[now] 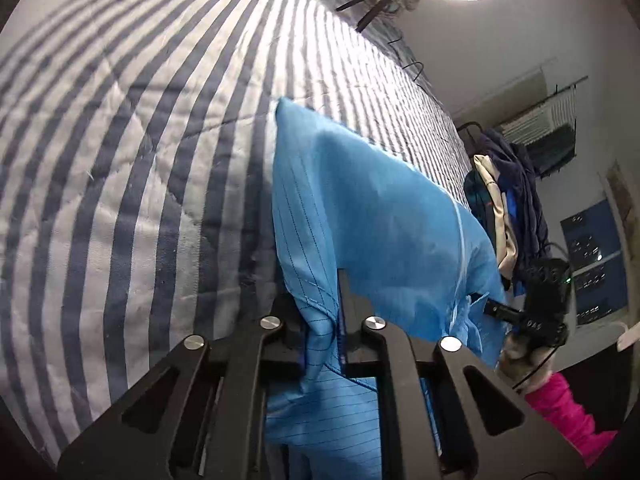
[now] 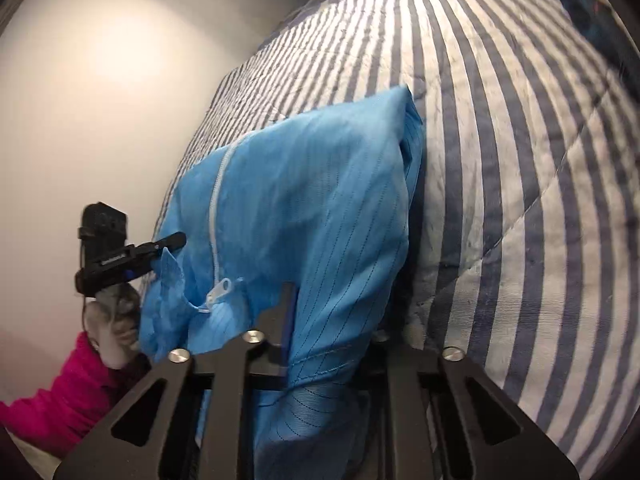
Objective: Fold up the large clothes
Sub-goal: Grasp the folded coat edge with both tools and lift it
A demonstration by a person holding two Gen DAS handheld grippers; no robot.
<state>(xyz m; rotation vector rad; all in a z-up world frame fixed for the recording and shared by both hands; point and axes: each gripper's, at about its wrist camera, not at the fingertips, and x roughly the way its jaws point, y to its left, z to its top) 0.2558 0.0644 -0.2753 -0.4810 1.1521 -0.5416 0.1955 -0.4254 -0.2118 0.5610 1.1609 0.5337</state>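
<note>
Left wrist view: my left tool [image 1: 338,312] is clamped on the near edge of the blue zip-front garment [image 1: 372,208], which drapes over the striped quilt [image 1: 120,160] on the bed. I'm pinching the hem so the whole edge lifts evenly. The right tool [image 1: 496,310] bites the right corner.

Right wrist view: right tool [image 2: 320,336] is closed on the cloth beside the zipper [image 2: 218,184]; left tool [image 2: 168,242] holds the far-left corner. I judge a fold toward the far end comes next.

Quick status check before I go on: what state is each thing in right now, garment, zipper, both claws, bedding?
Blue garment: partly folded, near edge lifted off the bed.
Zipper: closed, pull lying near the held edge.
Left claw: shut on the garment.
Right claw: shut on the garment.
Striped quilt: spread flat under the garment.
</note>
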